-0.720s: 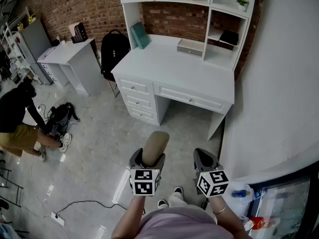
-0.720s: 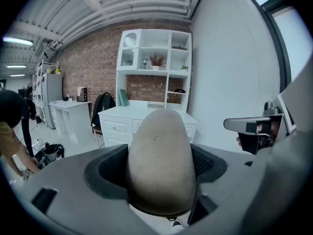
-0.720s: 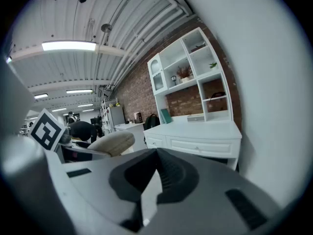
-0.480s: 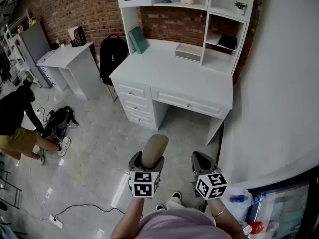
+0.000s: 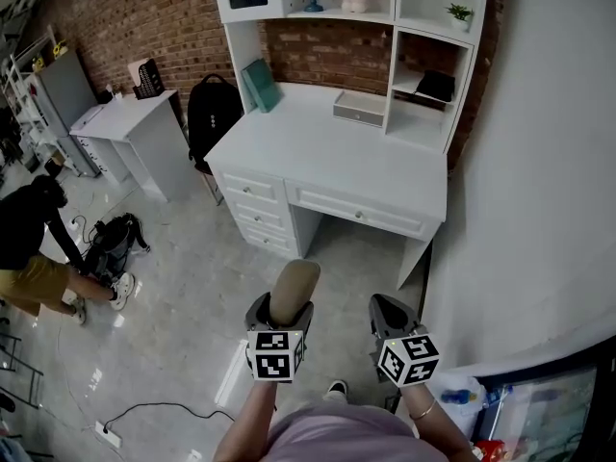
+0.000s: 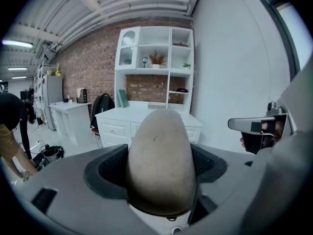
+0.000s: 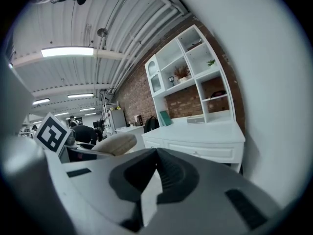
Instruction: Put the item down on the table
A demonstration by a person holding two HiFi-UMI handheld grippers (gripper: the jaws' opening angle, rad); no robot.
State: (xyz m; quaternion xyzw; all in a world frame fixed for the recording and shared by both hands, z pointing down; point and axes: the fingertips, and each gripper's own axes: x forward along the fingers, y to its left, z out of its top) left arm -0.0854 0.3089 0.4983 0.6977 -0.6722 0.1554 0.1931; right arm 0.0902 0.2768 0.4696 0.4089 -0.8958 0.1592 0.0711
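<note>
Facing white desk (image 5: pixel 327 157) and backpack (image 5: pixel 214 114), beige item (image 5: pixel 294 287) held

Loft-style studio office (brick wall (image 5: pixel 144 8), white desk (image 5: pixel 327 152))

The item (image 5: pixel 295 282) is a smooth, matte, beige oblong with a rounded end, shaped much like a large egg. It sits clamped between the jaws of the left gripper (image 5: pixel 281 320), its rounded end jutting out past the jaw tips. The table (image 5: pixel 327 152), a white desk with drawers and a shelf unit on top, stands well ahead of that gripper, apart from the item
</note>
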